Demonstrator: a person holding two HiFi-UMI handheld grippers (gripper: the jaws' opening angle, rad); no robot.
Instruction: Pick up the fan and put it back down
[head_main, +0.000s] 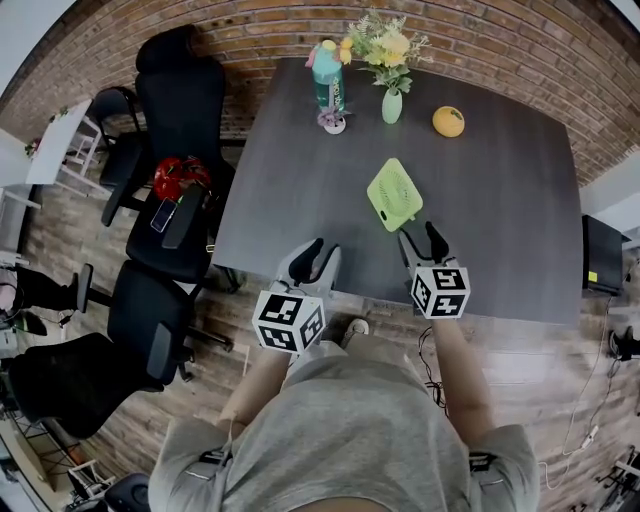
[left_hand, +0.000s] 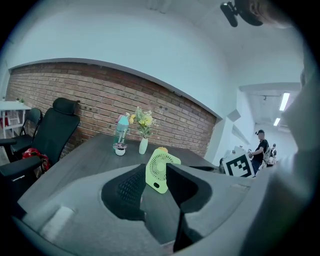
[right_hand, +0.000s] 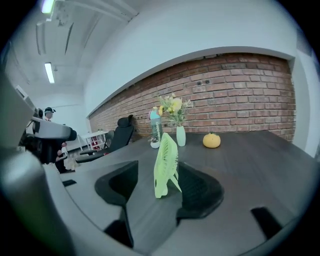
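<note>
A grey short-sleeved T-shirt (head_main: 350, 440) clothes the person; the left gripper (head_main: 318, 255) and right gripper (head_main: 422, 240) are pale grey with black textured inner faces, each bearing a cube (head_main: 288, 320) of black-and-white square markers

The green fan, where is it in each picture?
Head view: fan mid-table, just past the right gripper.
Left gripper view: fan in the centre, face-on.
Right gripper view: fan in the centre, edge-on.
Shared landmark: the flower vase, beyond the fan in all three.
</note>
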